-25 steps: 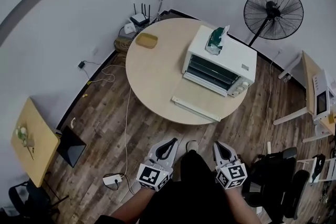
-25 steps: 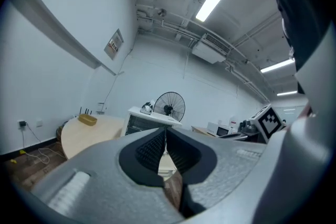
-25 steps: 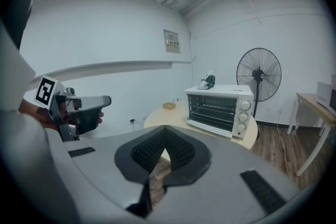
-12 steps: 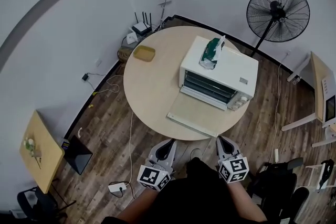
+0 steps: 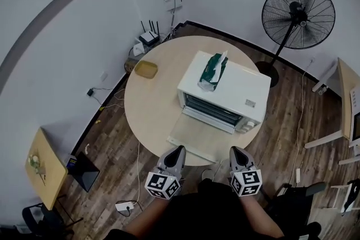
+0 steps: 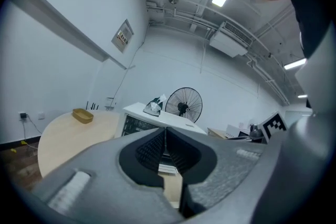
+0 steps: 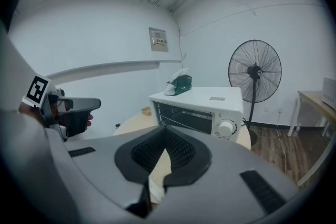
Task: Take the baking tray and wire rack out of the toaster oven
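Note:
A white toaster oven (image 5: 224, 94) stands on the round wooden table (image 5: 147, 99) with its door (image 5: 194, 136) folded down toward me. Wire bars of the rack (image 7: 185, 120) show inside its cavity; I cannot make out the baking tray. My left gripper (image 5: 177, 150) and right gripper (image 5: 237, 149) hover side by side just short of the table's near edge, both shut and empty, pointing at the oven. The oven (image 6: 137, 124) shows beyond the closed left jaws in the left gripper view. In the right gripper view the left gripper (image 7: 74, 108) appears at the left.
A green and white packet (image 5: 212, 71) lies on top of the oven. A small yellow dish (image 5: 145, 69) sits at the table's far left. A standing fan (image 5: 297, 7) is behind the table. Cables and a router (image 5: 149, 37) lie by the wall.
The table and oven have come closer in the head view. Both grippers have advanced from over the floor up to the table's near edge, still shut.

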`<state>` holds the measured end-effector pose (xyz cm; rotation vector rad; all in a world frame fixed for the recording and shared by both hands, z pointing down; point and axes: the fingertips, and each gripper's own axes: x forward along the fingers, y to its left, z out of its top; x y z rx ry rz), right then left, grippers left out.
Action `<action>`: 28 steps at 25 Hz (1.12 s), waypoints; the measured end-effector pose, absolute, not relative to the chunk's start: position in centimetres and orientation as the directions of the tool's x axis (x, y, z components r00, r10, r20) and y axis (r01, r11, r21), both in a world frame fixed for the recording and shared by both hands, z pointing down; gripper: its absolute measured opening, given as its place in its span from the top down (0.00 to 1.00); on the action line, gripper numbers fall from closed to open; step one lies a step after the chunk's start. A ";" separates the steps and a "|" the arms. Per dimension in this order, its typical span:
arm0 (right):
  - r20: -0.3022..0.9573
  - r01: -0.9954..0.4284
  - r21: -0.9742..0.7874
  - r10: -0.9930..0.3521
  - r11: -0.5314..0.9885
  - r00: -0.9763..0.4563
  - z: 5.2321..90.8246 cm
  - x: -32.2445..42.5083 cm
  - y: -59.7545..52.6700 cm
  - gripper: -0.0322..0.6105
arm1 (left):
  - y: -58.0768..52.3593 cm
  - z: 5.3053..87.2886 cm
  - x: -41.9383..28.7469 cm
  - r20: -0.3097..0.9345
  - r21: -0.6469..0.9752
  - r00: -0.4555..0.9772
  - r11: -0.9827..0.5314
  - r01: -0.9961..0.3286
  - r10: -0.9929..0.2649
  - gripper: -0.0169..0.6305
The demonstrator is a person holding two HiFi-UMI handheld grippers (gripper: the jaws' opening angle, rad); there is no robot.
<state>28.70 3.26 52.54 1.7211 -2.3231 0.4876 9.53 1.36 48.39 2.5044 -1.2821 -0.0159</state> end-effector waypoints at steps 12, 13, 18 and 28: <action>0.351 -0.927 -0.200 -0.860 0.317 -0.370 54.5 32.4 -1.5 0.95 | -6.7 54.6 14.2 0.291 0.352 0.522 -0.417 -0.838 -0.802 0.94; 0.353 -0.928 -0.203 -0.861 0.312 -0.367 54.7 32.6 -1.7 0.95 | -7.4 55.1 14.3 0.289 0.368 0.521 -0.410 -0.835 -0.803 0.94; 0.379 -0.937 -0.198 -0.859 0.287 -0.343 55.4 33.1 -2.9 0.95 | -11.0 57.6 14.9 0.281 0.460 0.516 -0.358 -0.812 -0.809 0.94; 0.386 -0.917 -0.166 -0.832 0.362 -0.398 55.3 31.1 -5.1 0.95 | -15.3 62.1 17.3 0.262 0.591 0.485 -0.258 -0.764 -0.834 0.93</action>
